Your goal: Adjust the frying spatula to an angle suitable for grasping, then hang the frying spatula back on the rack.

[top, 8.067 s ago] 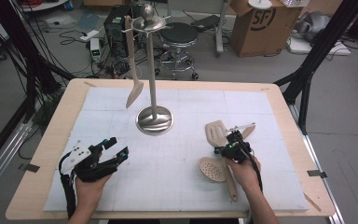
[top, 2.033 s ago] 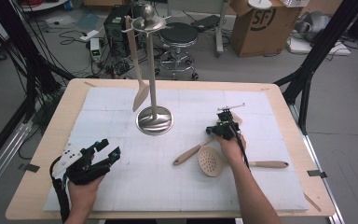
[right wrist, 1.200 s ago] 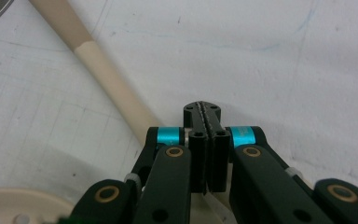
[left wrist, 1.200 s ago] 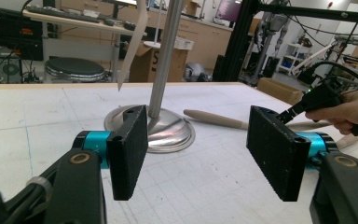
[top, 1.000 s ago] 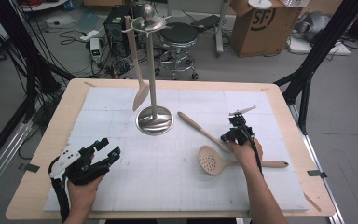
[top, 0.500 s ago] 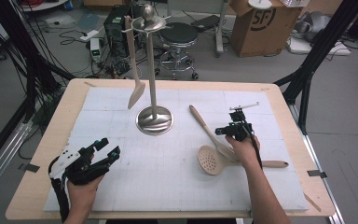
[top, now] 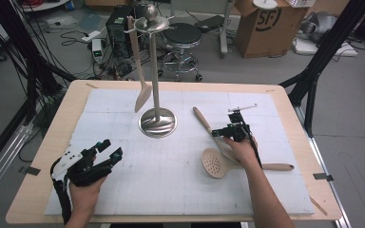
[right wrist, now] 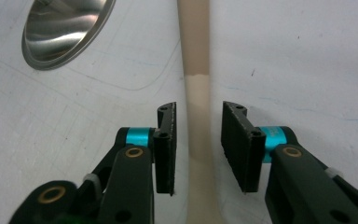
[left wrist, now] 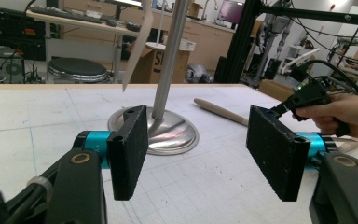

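Right gripper point(right wrist: 198, 149), fingers apart, now straddles the wooden spatula's handle point(right wrist: 195, 70), apparently untouched; left gripper point(left wrist: 200, 149) stays gaping near the table point(top: 290, 190) edge.

The left gripper point(left wrist: 196, 154) is holding its two black jaws wide apart in front of the metal stand point(left wrist: 161, 126), while a wooden handle point(left wrist: 221, 112) is lying just right of the stand's base and the person's other hand point(left wrist: 342, 114) is gripping a black gripper farther right.
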`<state>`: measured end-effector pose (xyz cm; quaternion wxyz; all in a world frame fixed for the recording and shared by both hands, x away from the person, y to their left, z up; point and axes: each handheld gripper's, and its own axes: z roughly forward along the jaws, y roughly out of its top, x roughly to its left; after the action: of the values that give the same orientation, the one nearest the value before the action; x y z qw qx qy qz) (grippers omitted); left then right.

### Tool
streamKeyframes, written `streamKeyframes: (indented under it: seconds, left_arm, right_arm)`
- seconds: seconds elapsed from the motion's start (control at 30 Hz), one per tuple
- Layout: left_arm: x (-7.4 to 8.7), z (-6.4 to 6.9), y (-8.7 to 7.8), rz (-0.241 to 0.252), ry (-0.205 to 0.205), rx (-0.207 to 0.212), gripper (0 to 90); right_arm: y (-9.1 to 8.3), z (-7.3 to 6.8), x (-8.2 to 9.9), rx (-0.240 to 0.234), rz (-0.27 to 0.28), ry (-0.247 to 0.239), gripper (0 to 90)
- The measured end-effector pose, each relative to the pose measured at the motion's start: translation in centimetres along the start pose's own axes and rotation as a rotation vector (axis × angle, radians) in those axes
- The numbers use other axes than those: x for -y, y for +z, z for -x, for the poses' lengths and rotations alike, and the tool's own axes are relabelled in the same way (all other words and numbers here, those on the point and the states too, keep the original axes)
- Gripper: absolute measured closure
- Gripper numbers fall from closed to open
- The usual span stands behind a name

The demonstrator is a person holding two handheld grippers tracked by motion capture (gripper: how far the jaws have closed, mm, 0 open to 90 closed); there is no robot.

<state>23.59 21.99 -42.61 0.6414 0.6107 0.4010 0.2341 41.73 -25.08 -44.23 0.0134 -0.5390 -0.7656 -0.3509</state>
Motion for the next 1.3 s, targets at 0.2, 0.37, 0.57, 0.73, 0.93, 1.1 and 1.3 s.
streamKeyframes:
  seconds: [0.2,0.37,0.57,0.73,0.93,1.1,1.3]
  left_arm:
    - [0.0,0.1,-0.1,-0.002,0.005,0.002,39.4]
    - [-0.1,0.1,-0.5,0.01,0.001,-0.003,39.4]
    - [-0.2,0.1,-0.7,0.013,0.004,-0.005,39.4]
    - [-0.2,0.2,-0.7,0.01,0.008,-0.005,39.4]
    - [-0.2,0.4,-0.7,0.011,0.008,-0.001,39.4]
    - [-0.3,0.5,-0.7,0.012,0.01,-0.003,39.4]
    - [-0.2,0.5,-0.7,0.009,0.009,-0.009,39.4]
  right_arm:
    - [0.4,-0.3,0.0,0.009,-0.012,-0.022,63.3]
    - [0.7,-1.0,0.1,0.037,-0.013,-0.05,63.2]
    - [1.0,-1.2,0.7,0.075,0.027,-0.063,67.9]
    - [1.0,-1.5,1.1,0.099,0.051,-0.088,68.5]
    - [1.2,-1.8,1.1,0.119,0.041,-0.111,69.1]
    - [1.4,-2.3,1.1,0.18,0.037,-0.166,75.2]
    - [1.5,-2.4,1.0,0.187,0.033,-0.179,75.2]
